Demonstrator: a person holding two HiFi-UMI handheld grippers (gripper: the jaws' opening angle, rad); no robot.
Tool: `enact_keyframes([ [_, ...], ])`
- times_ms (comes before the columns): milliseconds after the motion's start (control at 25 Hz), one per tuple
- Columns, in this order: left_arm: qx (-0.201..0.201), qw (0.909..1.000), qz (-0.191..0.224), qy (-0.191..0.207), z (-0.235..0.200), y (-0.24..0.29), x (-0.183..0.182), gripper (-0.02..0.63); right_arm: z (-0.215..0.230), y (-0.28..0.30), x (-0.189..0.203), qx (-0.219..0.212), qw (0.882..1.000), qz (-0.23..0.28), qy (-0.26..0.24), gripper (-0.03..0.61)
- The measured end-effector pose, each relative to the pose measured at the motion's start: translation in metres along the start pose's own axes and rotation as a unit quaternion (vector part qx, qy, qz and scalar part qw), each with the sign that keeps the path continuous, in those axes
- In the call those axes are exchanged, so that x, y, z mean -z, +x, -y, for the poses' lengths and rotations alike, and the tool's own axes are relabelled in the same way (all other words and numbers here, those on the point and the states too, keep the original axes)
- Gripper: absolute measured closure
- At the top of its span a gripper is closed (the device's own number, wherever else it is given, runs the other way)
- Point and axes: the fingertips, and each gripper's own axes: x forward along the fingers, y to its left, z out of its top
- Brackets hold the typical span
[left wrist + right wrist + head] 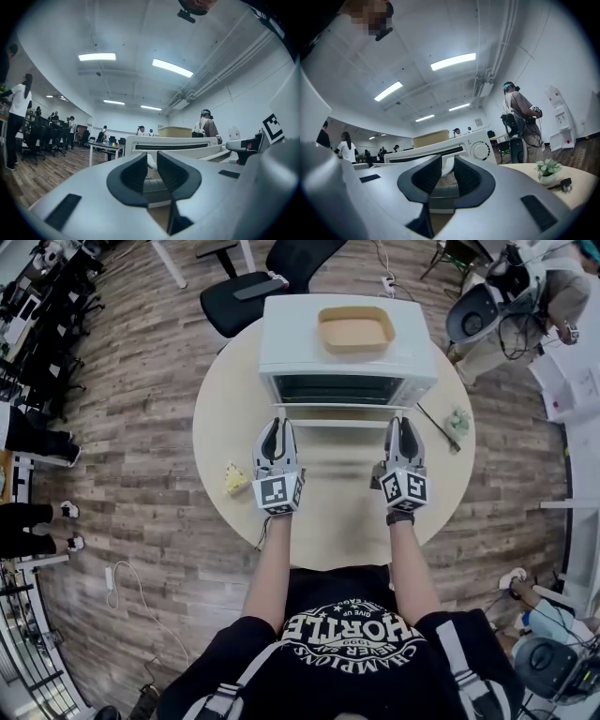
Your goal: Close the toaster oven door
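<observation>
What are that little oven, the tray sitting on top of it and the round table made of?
The toaster oven is probably white painted sheet metal, going by its smooth, flat panels. The tray is tan and matte, perhaps plastic or ceramic; I can't tell which. The table looks like pale beige laminate or painted wood, smooth with no visible grain.

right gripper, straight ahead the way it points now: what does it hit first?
The white handle of the open toaster oven door, right at the right gripper's parted jaw tips; depth's unclear, may already touch.
</observation>
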Motion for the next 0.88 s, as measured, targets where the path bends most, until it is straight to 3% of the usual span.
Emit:
enact_keyframes([
  [880, 0.002, 0.9999, 0.016, -0.002, -0.004, 0.016, -0.01, 0.541, 0.0, 0.016, -0.01, 0.0, 1.0, 0.015, 0.011, 0.49],
])
